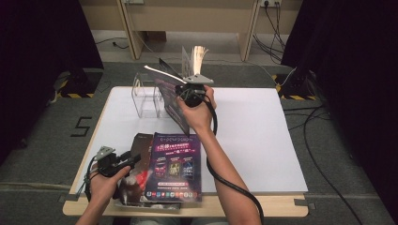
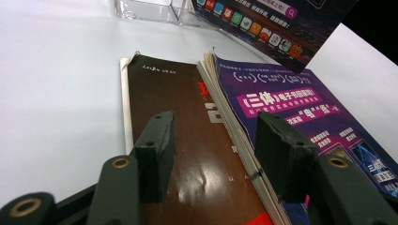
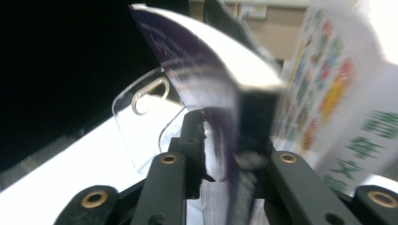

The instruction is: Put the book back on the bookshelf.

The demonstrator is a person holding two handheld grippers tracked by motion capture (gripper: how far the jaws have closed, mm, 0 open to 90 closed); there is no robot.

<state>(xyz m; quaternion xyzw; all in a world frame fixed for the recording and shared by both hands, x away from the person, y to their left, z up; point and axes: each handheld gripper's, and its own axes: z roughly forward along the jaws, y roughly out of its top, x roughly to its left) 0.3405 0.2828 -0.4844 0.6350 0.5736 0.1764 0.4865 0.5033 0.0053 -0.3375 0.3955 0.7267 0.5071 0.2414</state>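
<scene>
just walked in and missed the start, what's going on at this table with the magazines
A person is working at a white table with a hand-held gripper in each hand. The right gripper has its jaws clamped on a magazine, held up in the air beside a clear acrylic holder at the back of the table; its pages are fanning out. The left gripper hovers with open jaws over two more magazines, a brown one and a purple one lying on top of it, near the front edge.

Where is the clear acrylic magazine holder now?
In the high view, the clear acrylic magazine holder stands at the table's far edge, left of centre, just left of the right gripper holding a purple magazine.
</scene>
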